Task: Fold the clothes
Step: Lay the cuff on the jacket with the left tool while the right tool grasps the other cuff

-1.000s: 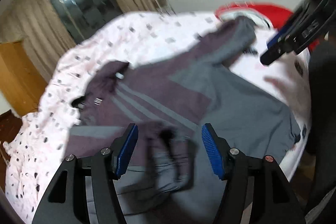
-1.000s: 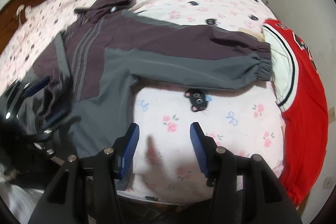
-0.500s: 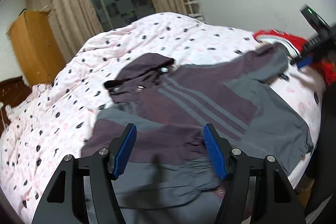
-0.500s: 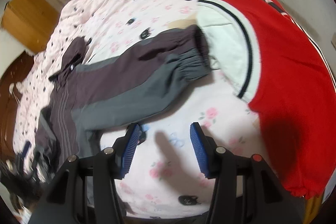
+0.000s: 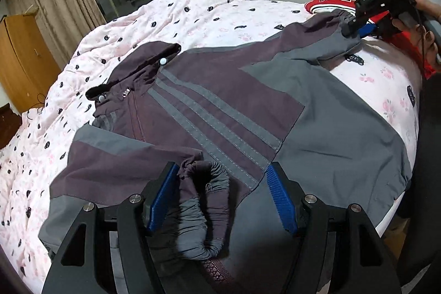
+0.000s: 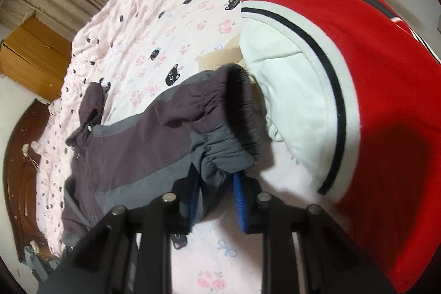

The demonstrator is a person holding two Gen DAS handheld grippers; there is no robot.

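A purple and grey hooded jacket (image 5: 228,106) lies spread front up on the bed. Its near sleeve is folded across the chest. That sleeve's elastic cuff (image 5: 204,200) lies between the wide jaws of my open left gripper (image 5: 220,172), brushing the left pad and held by neither. The far sleeve stretches toward the red garment. My right gripper (image 6: 216,183) has its jaws closing on that sleeve's cuff (image 6: 228,128), with the grey edge pinched between the blue pads. The left wrist view shows the right gripper (image 5: 361,29) at that cuff, with a hand behind it.
The bed's pink quilt (image 5: 193,15) has a cat print. A red and white jersey (image 6: 358,59) lies beside the far cuff by the wall. A wooden wardrobe (image 5: 19,59), curtains and a dark window stand behind. The bed's near edge runs at lower right.
My right gripper travelled along the far sleeve to its cuff, rolled, and closed around it. My left gripper sank a little over the folded near sleeve, whose cuff now lies between its jaws.
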